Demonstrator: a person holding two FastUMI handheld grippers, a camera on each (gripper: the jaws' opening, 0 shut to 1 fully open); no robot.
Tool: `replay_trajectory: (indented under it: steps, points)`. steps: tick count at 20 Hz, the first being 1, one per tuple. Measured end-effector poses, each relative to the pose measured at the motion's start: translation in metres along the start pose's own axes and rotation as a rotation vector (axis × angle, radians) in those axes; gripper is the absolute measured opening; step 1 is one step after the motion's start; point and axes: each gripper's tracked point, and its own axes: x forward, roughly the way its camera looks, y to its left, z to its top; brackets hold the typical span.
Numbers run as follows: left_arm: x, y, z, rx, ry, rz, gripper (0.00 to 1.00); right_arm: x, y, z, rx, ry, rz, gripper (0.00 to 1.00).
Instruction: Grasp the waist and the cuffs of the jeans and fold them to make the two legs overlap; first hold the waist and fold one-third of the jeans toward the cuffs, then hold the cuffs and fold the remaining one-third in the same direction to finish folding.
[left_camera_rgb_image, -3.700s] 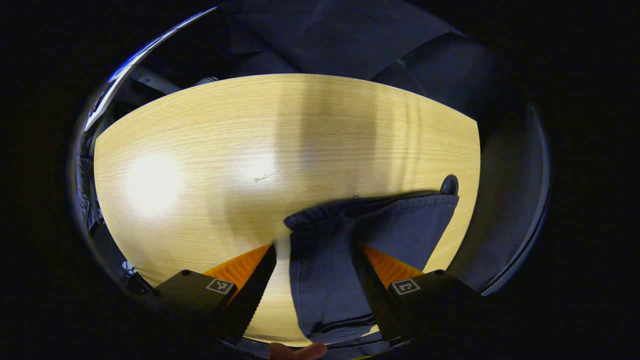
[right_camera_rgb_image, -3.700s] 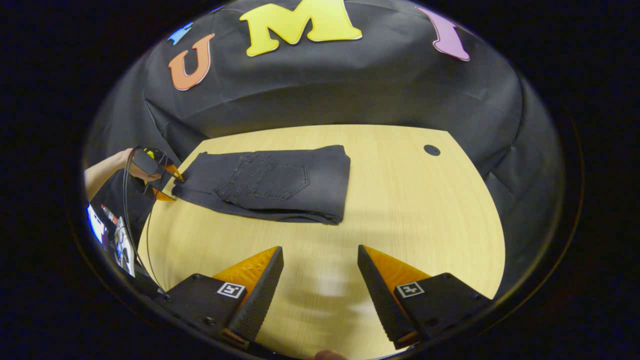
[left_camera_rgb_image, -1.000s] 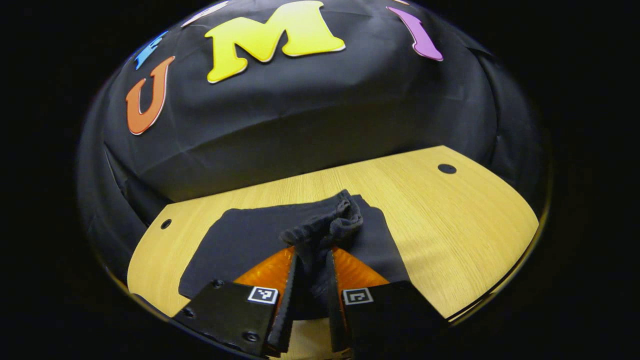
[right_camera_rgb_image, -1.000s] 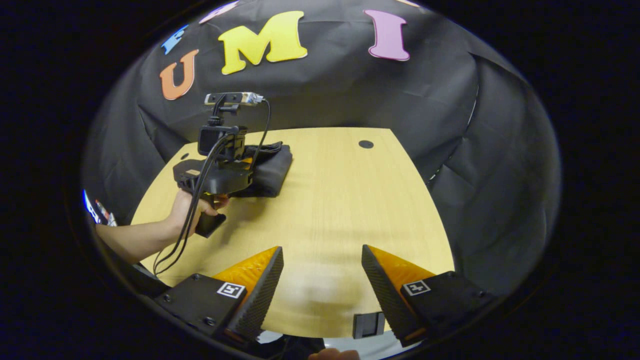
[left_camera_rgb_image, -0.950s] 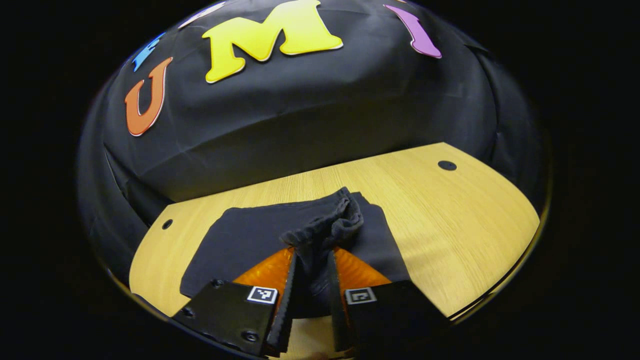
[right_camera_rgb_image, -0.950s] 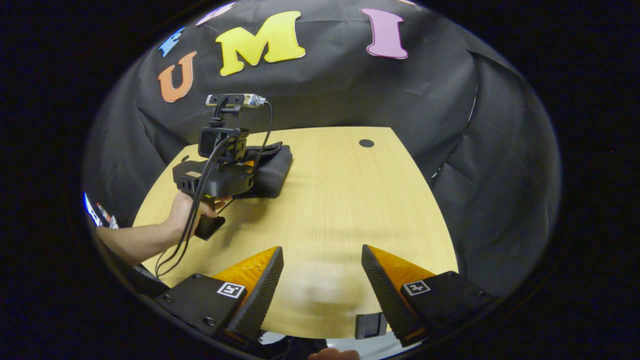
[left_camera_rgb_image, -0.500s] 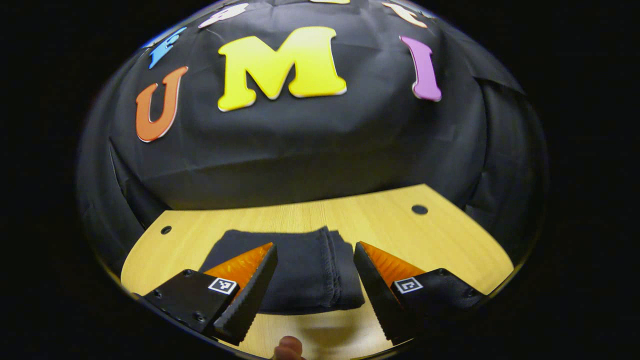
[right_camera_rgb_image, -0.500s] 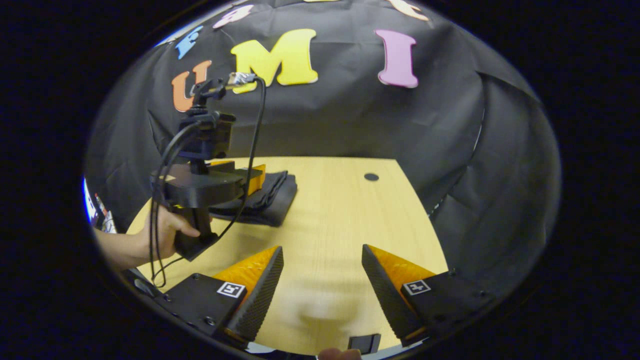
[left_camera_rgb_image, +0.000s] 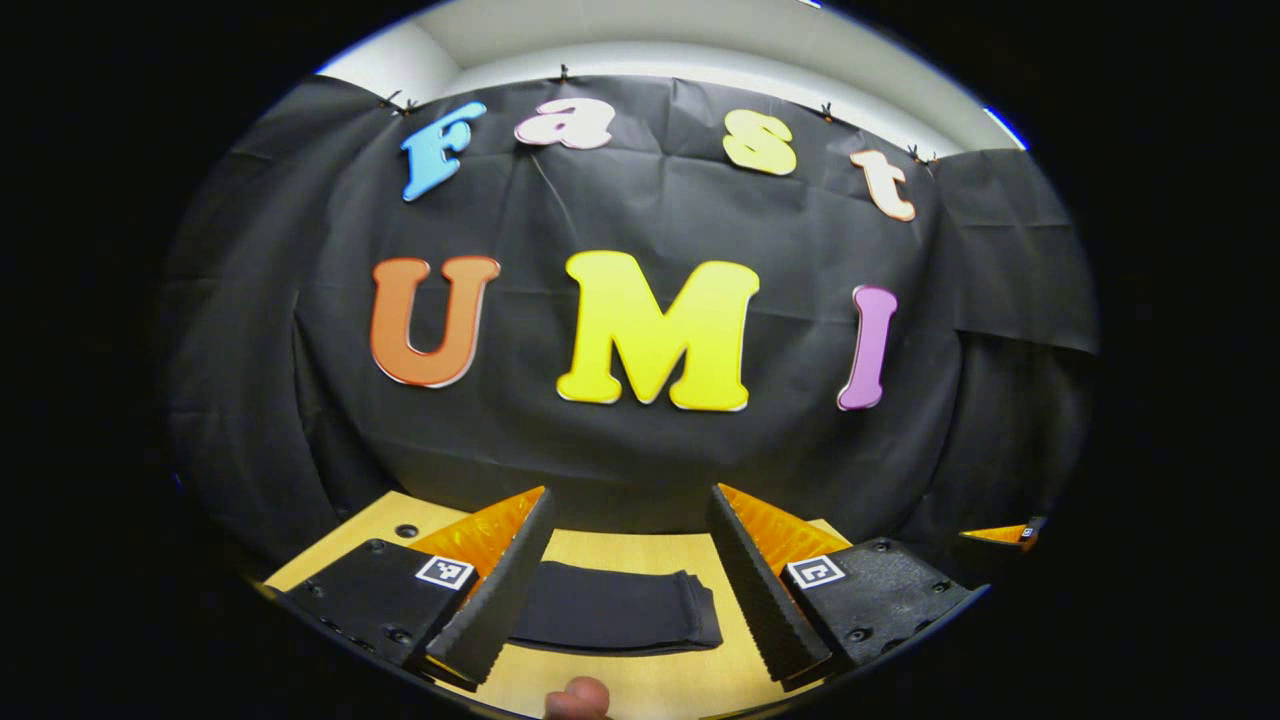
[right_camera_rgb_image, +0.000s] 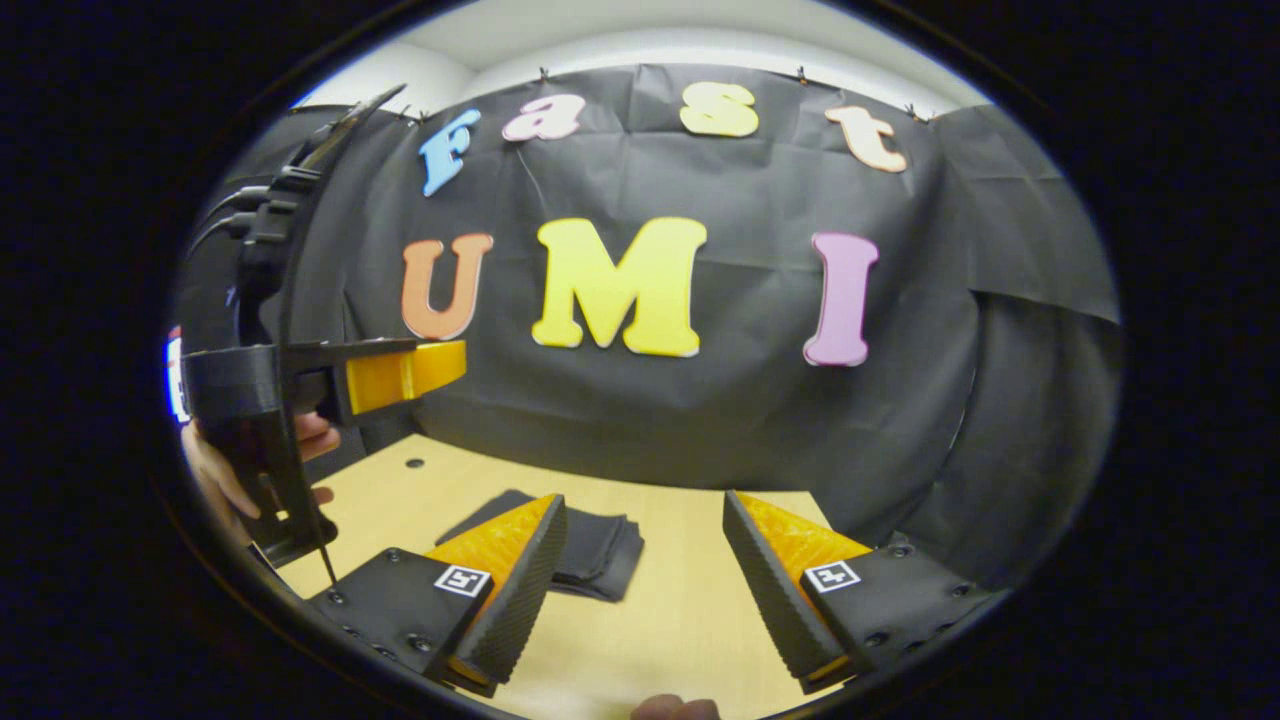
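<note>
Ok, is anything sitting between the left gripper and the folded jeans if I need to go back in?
Nothing visible does. In the left gripper view the left gripper is open and raised, with the folded jeans lying flat on the table straight ahead between its fingers. The right gripper is open too, off to the side.

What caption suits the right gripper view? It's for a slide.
Folded jeans lie on the table; open right gripper and left gripper raised above.
</note>
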Motion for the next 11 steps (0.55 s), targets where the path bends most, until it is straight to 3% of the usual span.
replay_trajectory:
  steps: [1, 2, 5, 10, 11]
  points:
    - [-0.014, 0.017, 0.008, 0.008, -0.008, 0.017, 1.00, -0.005, 0.012, 0.008, -0.004, -0.023, 0.000, 0.98]
    - [-0.029, 0.030, 0.014, 0.015, -0.017, 0.029, 0.98, -0.009, 0.023, 0.014, -0.011, -0.042, -0.002, 0.93]
    - [-0.071, 0.059, 0.026, 0.002, -0.037, 0.051, 0.97, -0.030, 0.053, 0.025, -0.024, -0.083, -0.003, 0.92]
    - [-0.117, 0.082, 0.023, -0.027, -0.044, 0.059, 0.97, -0.066, 0.070, 0.048, -0.040, -0.195, -0.072, 0.92]
    - [-0.121, 0.087, 0.020, -0.026, -0.041, 0.063, 0.88, -0.071, 0.076, 0.049, -0.039, -0.208, -0.074, 0.92]
